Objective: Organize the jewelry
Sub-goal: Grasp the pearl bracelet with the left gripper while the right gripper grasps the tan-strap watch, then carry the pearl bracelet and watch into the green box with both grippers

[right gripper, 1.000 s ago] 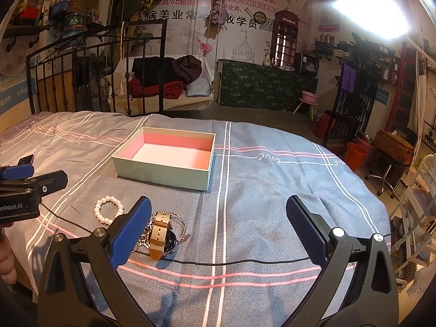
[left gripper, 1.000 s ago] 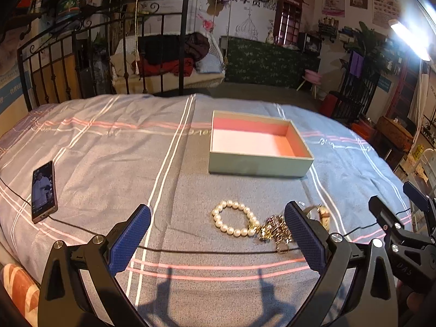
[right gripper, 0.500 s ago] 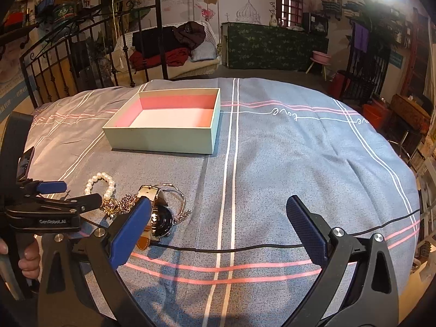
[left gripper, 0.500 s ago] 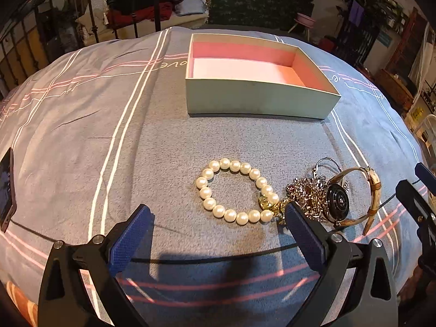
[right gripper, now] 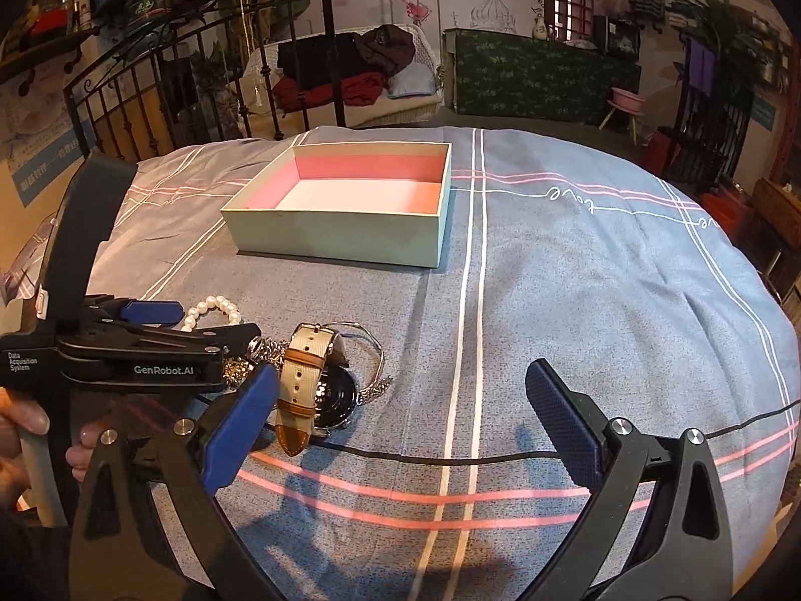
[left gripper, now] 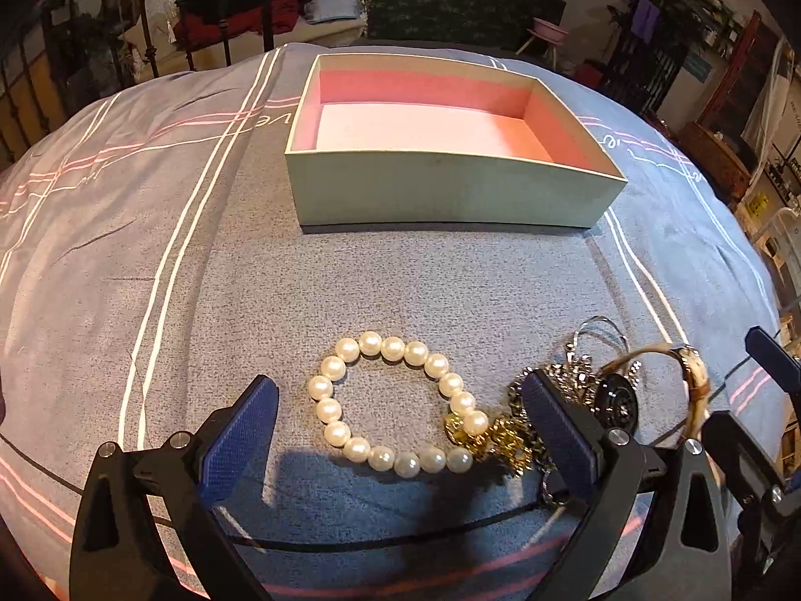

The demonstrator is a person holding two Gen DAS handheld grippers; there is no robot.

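Left gripper (left gripper: 400, 430) low over the bed (left gripper: 150, 260), jaws wide, holding nothing. Pearl bracelet (left gripper: 395, 403) lies flat on the grey striped cover between the two blue pads (left gripper: 240, 438), touching neither; bare cover on both sides of the ring. Bracelet's right edge meets a tangle of gold and silver chain (left gripper: 520, 438), which runs under the right-hand pad. Just right of that, a wristwatch (right gripper: 313, 383) with tan strap, dark dial up, strap end curling off the cover, a thin silver hoop (right gripper: 368, 345) behind it.

Open box (left gripper: 450, 190), pale green outside, pink inside, nothing visible in it, sits farther up the bed, well apart from the jewelry, with a clear strip of cover between. Near wall faces the left gripper square on.

Right gripper (right gripper: 400, 420) jaws wide too, empty. Its left pad sits just beside the watch strap; contact can't be told. Right of the watch the cover is bare out to the bed's edge. A thin black cable (right gripper: 500, 458) crosses the cover in front of both grippers. Hand (right gripper: 30, 430) grips the left gripper's handle at the right wrist view's left edge. Iron bed rail (right gripper: 200, 75) behind the box.
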